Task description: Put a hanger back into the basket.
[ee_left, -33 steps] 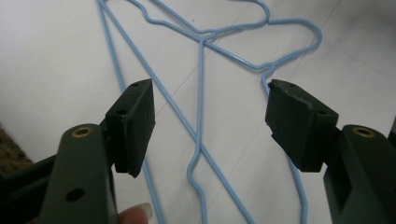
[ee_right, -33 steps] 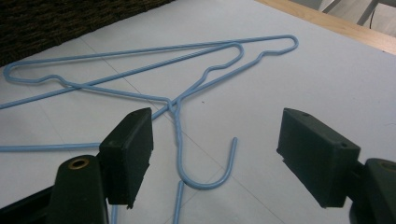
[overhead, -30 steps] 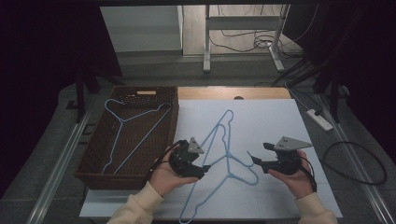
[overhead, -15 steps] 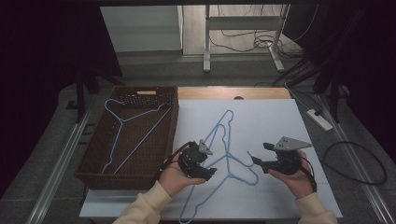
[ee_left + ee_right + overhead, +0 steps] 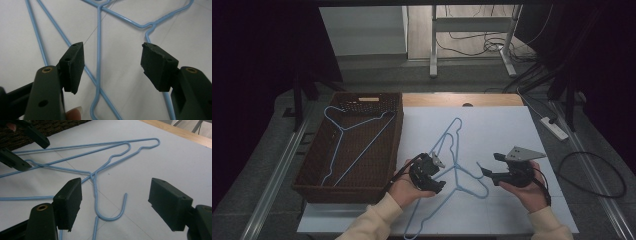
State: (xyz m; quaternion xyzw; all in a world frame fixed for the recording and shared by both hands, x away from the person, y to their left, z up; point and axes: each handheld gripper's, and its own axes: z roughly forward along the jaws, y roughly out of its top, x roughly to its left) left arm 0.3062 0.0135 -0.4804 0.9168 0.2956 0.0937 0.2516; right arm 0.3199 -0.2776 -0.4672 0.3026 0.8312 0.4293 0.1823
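Since the earlier frame the left gripper (image 5: 435, 175) has slid rightward and down in the high view, onto the tangle of blue hangers, and its jaws have just been closing a little; the right gripper has not shifted.

At the left of the high view the wicker basket (image 5: 314, 170) already holds one blue hanger (image 5: 343, 131), lying flat inside with its hook toward the upper left. Judging by that, one hanger is put away and two are left.

In the lower middle, the left gripper stands open over the crossing wires of the two hangers on the table (image 5: 455, 170); in the left gripper view one wire (image 5: 98, 50) runs between the pads but neither pad presses on it, so nothing is gripped yet.

To the right, the right gripper (image 5: 488, 172) hovers open and empty beside a hanger's hook (image 5: 112, 212). The white table (image 5: 522, 135) carries both loose hangers, near the basket's right wall.
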